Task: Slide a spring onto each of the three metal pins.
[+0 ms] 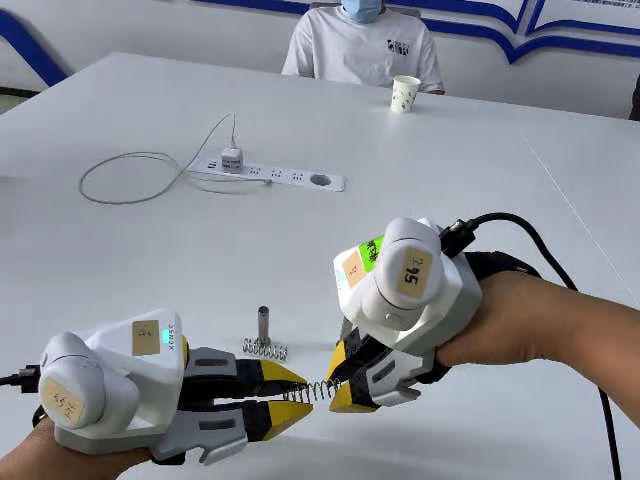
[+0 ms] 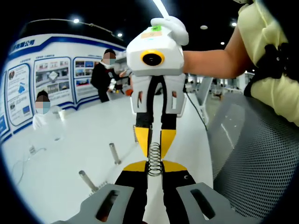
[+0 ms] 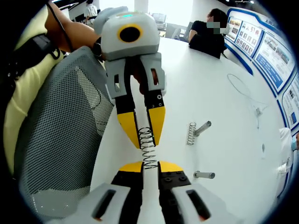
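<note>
Spring point(image 3: 147, 148) hangs in the air above the table point(image 1: 150, 250), caught at both ends: the left gripper point(image 1: 298, 393) has its jaws pressed together on one end and the right gripper point(image 1: 338, 388) pinches the other, tips facing tips with only the bare coils between them. In the head view its long axis runs nearly level with the tabletop, rising a little toward the right gripper, so each open end points into a gripper rather than down. Whether anything sits inside the coils cannot be told. An upright pin point(image 1: 264, 322) stands on the table just beyond the grippers, bare, with a second spring point(image 1: 265, 348) lying on its side at its foot; the left gripper view also shows another pin point(image 2: 87, 180) near it, bare as well. By my reading the first threading is in hand, with the spring lifted but not yet lined up, and no pin seen here wears one. The next move probably calls for one gripper to let go while the other swings the spring upright, brings its free end over the pin's top and lowers it straight, since a tilted coil would likely snag on the tip
</note>
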The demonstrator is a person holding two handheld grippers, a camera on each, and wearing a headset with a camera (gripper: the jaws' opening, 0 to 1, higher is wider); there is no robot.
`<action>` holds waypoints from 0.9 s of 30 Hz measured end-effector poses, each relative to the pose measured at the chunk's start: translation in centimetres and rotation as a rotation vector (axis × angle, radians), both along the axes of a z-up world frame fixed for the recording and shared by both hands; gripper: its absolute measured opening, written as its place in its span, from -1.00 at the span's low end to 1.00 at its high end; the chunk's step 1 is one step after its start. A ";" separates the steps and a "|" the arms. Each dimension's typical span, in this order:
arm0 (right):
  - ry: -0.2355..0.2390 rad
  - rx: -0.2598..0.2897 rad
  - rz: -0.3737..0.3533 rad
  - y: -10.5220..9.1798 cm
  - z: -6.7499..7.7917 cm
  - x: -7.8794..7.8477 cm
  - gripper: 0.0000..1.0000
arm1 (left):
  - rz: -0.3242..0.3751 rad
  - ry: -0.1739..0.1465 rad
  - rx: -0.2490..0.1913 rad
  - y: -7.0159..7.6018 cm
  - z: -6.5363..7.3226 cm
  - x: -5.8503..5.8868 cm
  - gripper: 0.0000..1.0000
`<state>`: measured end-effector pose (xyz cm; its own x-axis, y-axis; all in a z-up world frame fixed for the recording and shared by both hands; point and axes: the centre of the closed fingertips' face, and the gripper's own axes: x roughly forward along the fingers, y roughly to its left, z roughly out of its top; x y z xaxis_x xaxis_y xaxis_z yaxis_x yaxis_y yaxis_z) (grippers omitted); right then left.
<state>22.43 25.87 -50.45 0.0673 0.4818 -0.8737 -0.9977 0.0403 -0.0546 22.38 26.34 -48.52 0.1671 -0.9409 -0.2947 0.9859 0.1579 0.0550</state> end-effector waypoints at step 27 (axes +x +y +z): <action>-0.017 0.094 0.001 2.7 3.7 0.0 -0.76 | 0.014 0.007 0.002 -0.1 -0.4 0.6 -0.79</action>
